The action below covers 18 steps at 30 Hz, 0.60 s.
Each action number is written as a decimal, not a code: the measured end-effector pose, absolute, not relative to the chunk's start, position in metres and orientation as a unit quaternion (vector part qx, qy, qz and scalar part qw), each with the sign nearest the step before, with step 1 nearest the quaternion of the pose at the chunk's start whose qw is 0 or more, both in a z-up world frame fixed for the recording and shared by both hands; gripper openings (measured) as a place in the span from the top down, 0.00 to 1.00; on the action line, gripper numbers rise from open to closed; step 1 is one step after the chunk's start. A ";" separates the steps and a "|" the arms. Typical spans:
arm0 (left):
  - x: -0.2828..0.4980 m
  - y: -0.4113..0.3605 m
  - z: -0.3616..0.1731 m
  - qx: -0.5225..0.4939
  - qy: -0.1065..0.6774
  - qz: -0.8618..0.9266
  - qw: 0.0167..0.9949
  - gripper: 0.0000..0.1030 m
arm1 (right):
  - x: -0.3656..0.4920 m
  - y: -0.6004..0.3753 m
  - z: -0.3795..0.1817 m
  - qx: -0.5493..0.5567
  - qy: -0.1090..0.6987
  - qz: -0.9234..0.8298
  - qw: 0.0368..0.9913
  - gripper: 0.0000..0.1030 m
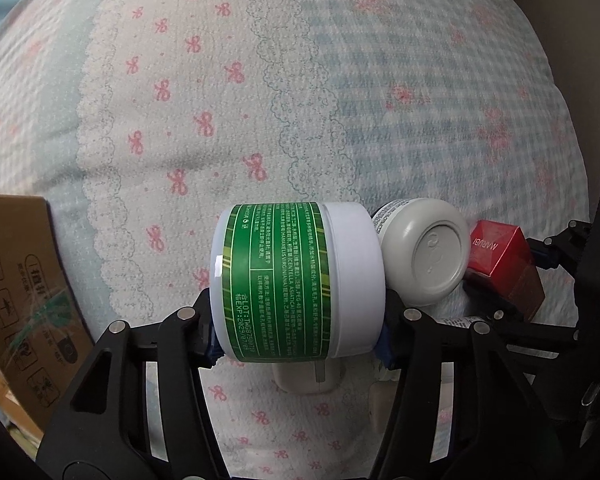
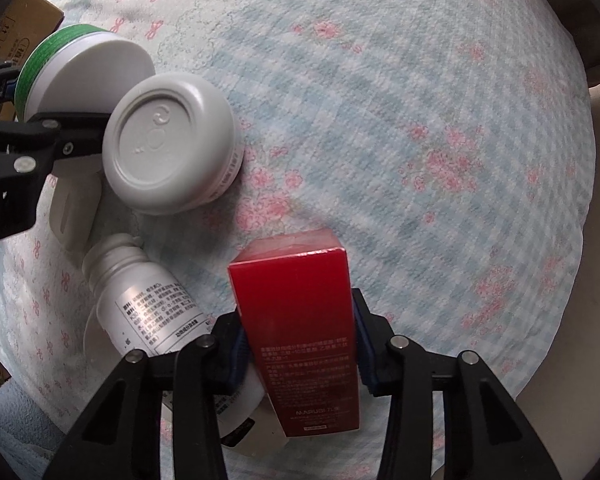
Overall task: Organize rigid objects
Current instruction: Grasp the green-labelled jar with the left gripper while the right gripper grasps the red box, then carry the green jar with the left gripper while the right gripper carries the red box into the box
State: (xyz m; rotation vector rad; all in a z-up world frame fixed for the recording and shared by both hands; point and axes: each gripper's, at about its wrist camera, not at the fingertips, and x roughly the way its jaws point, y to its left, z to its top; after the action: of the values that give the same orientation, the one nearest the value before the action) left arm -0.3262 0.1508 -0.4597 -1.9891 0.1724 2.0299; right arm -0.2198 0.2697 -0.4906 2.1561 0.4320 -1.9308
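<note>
Both claws are loaded, so the step in hand looks like carrying items to be grouped. The left claw (image 1: 300, 344) is clenched on a green-labelled jar (image 1: 296, 284), held on its side above the bed (image 1: 260, 80), touching a grey tub (image 1: 424, 252). The right claw (image 2: 300, 354) grips a red box (image 2: 300, 340) just beside a white bottle (image 2: 144, 304). Next, each needs a free spot, perhaps the cardboard box (image 1: 20, 300) at the bed's left edge.

We see a quilted bedspread (image 1: 260, 100) filling the scene — pink bows on white beside blue gingham, lit softly. At its left edge sits a cardboard box (image 1: 16, 300) — printed with handling symbols.
</note>
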 end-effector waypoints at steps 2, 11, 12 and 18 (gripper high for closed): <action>-0.326 0.145 -0.458 -0.689 0.058 0.708 0.145 0.50 | -0.221 0.273 -0.487 0.728 0.140 -0.663 0.102 0.61; -0.318 0.121 -0.428 -0.668 0.050 0.729 0.140 0.50 | -0.226 0.311 -0.449 0.708 0.071 -0.700 0.053 0.61; -0.316 0.119 -0.423 -0.665 0.048 0.732 0.140 0.50 | -0.226 0.316 -0.444 0.706 0.056 -0.704 0.048 0.61; -0.302 0.109 -0.377 -0.639 0.041 0.754 0.146 0.50 | -0.214 0.343 -0.403 0.685 -0.013 -0.728 0.022 0.61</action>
State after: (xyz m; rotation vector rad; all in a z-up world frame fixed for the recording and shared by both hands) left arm -0.3022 0.1094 -0.3773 -1.8390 0.1189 2.1725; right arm -0.2140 0.3432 -0.4025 2.1227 -0.0399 -2.2568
